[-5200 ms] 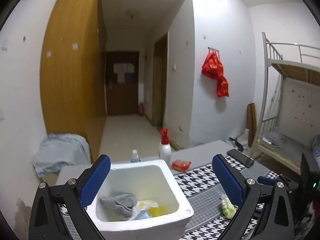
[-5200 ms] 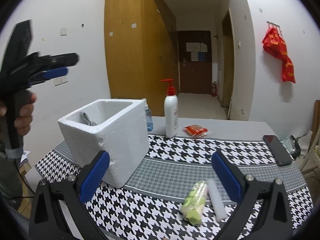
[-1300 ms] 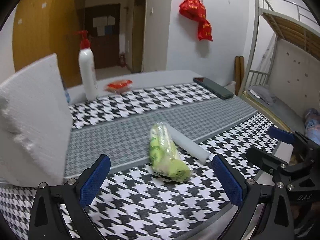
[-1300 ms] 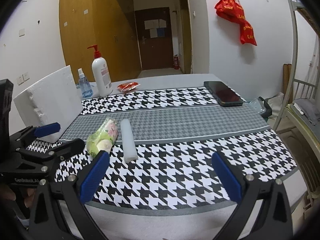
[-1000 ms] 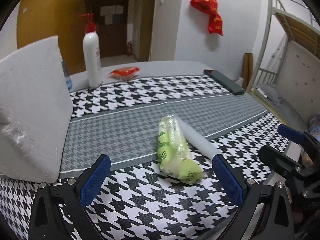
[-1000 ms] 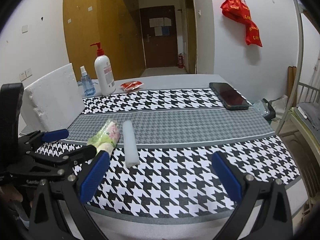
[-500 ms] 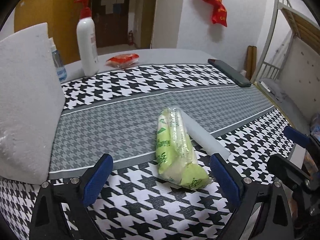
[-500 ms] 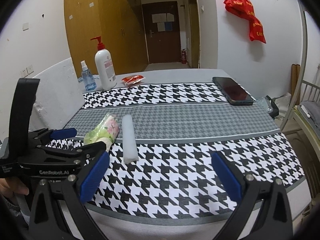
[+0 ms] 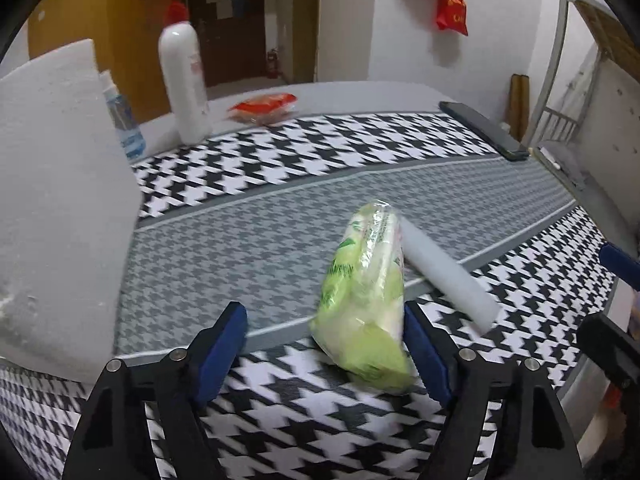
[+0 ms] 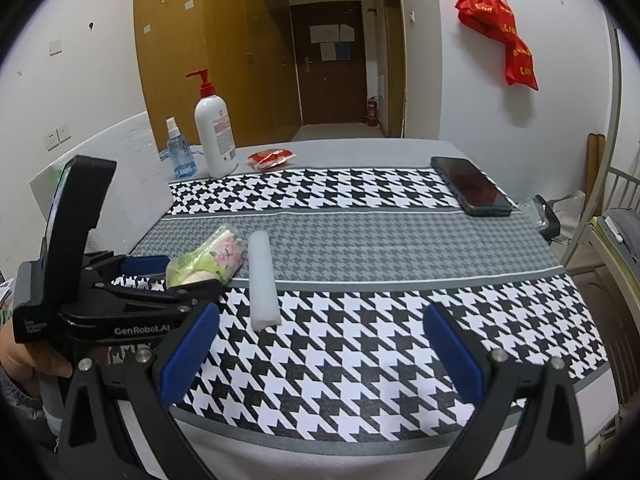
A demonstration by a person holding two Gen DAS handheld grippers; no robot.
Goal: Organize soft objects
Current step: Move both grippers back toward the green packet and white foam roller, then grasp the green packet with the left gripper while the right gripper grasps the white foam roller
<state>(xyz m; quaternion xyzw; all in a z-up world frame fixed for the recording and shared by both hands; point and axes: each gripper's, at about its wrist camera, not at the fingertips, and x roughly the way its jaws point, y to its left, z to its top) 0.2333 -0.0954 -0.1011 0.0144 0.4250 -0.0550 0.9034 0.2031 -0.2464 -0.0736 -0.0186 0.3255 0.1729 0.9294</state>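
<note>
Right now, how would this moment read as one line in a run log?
left hand-held gripper: jaws just been closing around green tissue pack, one pad touching | right hand-held gripper: open, empty | foam stick: on tablecloth

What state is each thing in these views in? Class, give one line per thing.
Left tongs: open, jaws just closing around the green packet; the right pad touches it, the left does not.
Right tongs: open, nothing between them.
Green packet: lying on the cloth, against the foam stick.
Foam stick: lying flat.
Pump bottle: upright.
Spray bottle: upright.
Phone: flat, screen dark.
</note>
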